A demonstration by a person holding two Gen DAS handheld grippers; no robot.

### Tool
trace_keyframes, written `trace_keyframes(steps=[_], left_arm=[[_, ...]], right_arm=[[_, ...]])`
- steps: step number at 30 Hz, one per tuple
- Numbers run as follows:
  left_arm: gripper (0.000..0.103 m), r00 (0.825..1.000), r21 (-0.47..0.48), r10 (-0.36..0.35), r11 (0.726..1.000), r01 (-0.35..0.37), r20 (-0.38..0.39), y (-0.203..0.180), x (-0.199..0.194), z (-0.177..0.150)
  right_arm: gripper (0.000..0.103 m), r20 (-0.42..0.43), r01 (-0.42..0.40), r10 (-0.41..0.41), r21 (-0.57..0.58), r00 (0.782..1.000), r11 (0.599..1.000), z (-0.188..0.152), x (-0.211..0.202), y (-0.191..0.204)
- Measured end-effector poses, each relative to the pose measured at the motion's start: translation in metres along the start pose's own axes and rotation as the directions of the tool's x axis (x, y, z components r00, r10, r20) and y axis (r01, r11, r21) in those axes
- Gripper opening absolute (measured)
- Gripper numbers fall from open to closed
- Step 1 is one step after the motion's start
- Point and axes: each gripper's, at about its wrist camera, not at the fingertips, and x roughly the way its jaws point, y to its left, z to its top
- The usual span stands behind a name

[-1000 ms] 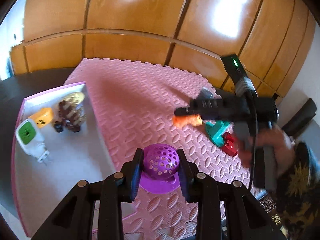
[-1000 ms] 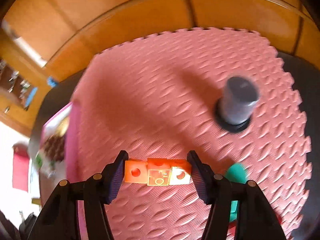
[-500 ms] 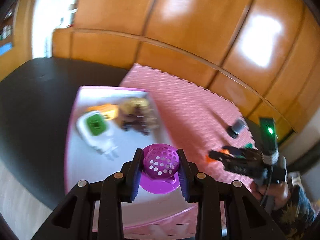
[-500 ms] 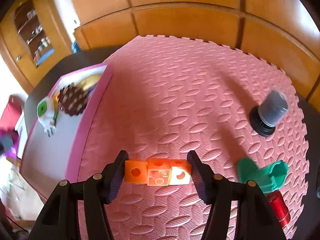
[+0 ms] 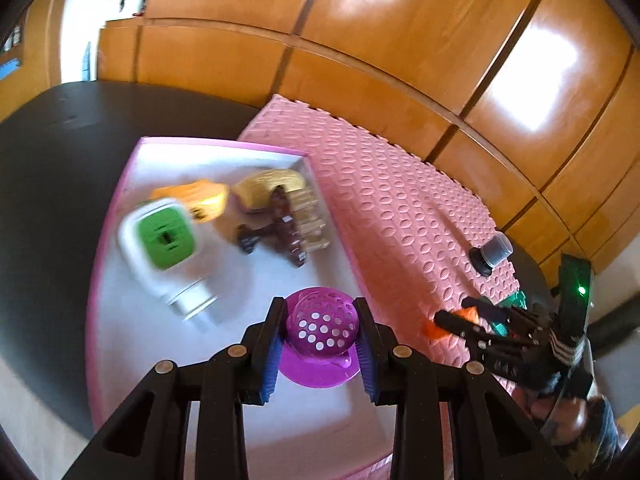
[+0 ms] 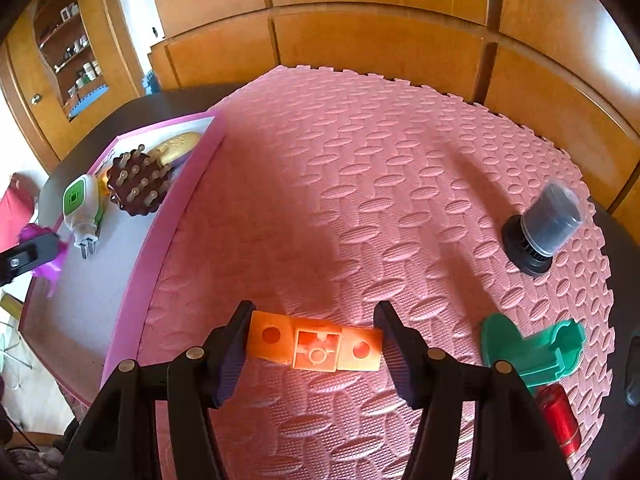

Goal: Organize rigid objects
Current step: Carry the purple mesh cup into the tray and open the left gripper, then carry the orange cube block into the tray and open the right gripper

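Grip check: left gripper (image 5: 320,344) clamps the purple strainer (image 5: 322,330) by its dome, hanging above the pink-rimmed tray (image 5: 120,184), presumably for drop-off beside the sorted items. Right gripper (image 6: 314,348) pinches the orange block (image 6: 314,346) endwise over the foam mat (image 6: 380,160).

A purple strainer (image 5: 323,326) dotted with round holes. An orange block (image 6: 314,345) with red-centred holes. A pink mat (image 6: 380,184) embossed with ovals. A pink-rimmed tray (image 5: 120,184), grey inside. A dark desk (image 5: 48,168).
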Motion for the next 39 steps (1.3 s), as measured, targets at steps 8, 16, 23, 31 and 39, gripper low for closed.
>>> trace_keyframes(steps=[8,16,23,31,39], left_arm=[[0.033,0.999,-0.023,0.024,0.999,-0.025,-0.027,-0.003,0.041,0.018],[0.047,0.999,-0.042,0.021,0.999,-0.022,-0.039,-0.001,0.042,0.015],[0.057,0.998,0.013,0.040,0.999,-0.041,0.046,-0.003,-0.002,0.004],[0.057,0.983,0.024,0.168,0.985,-0.170,0.079,0.012,-0.036,-0.022],[0.063,0.957,0.009,0.257,0.965,-0.261,0.133,0.024,-0.061,-0.035]], right_arm=[[0.061,0.008,-0.001,0.001,0.010,1.000,1.000,-0.001,-0.001,0.000],[0.061,0.011,0.002,-0.002,0.020,1.000,1.000,-0.001,-0.002,-0.001],[0.061,0.018,0.018,-0.019,0.012,1.000,1.000,-0.001,-0.002,0.002],[0.061,0.025,0.054,-0.054,-0.018,0.998,0.998,-0.002,-0.003,0.008],[0.061,0.035,0.066,-0.065,-0.006,0.997,0.998,-0.003,-0.003,0.008]])
